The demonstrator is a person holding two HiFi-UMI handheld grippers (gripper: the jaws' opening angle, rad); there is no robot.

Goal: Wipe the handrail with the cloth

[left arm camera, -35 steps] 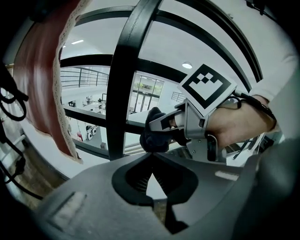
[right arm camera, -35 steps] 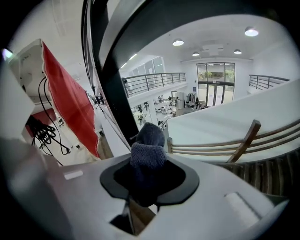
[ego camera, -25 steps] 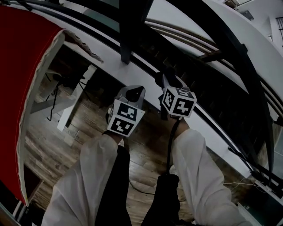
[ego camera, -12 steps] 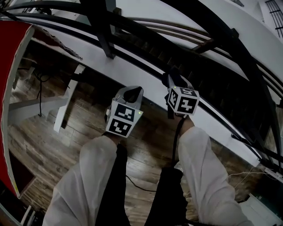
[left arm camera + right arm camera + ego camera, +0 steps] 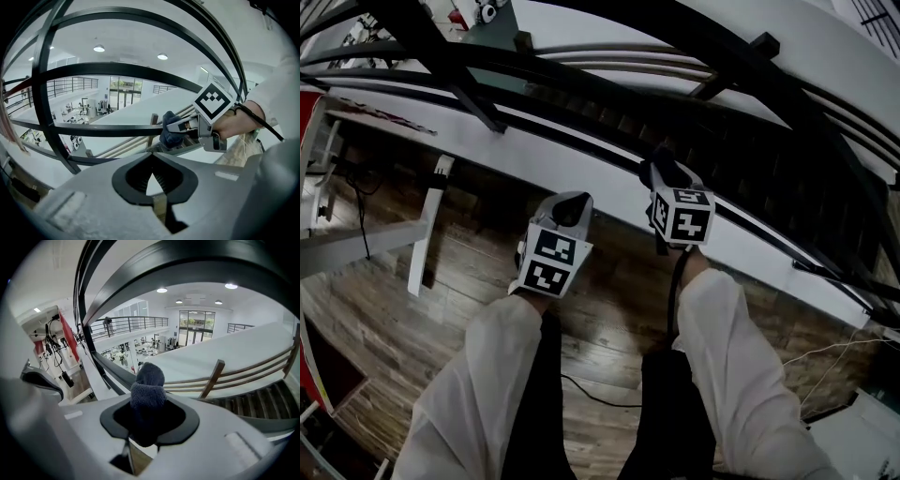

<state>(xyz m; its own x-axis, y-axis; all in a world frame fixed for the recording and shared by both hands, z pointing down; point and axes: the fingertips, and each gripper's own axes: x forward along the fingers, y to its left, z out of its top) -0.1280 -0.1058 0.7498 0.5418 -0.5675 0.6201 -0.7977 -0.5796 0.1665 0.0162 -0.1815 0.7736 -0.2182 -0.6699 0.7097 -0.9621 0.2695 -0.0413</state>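
Wooden floor (image 5: 431, 309) lies below you, past a white ledge (image 5: 572, 161). Your right gripper (image 5: 664, 173) pinches the dark blue cloth (image 5: 147, 387). Its bunched end pokes out beyond the jaws toward the black handrail (image 5: 113, 367), though you cannot tell whether it touches. Curved black bars (image 5: 117, 70) cross close ahead and above, leaving narrow gaps between them. Your left gripper (image 5: 150, 174) hangs just beside the right one, over open floor, with its jaws pressed together on nothing.
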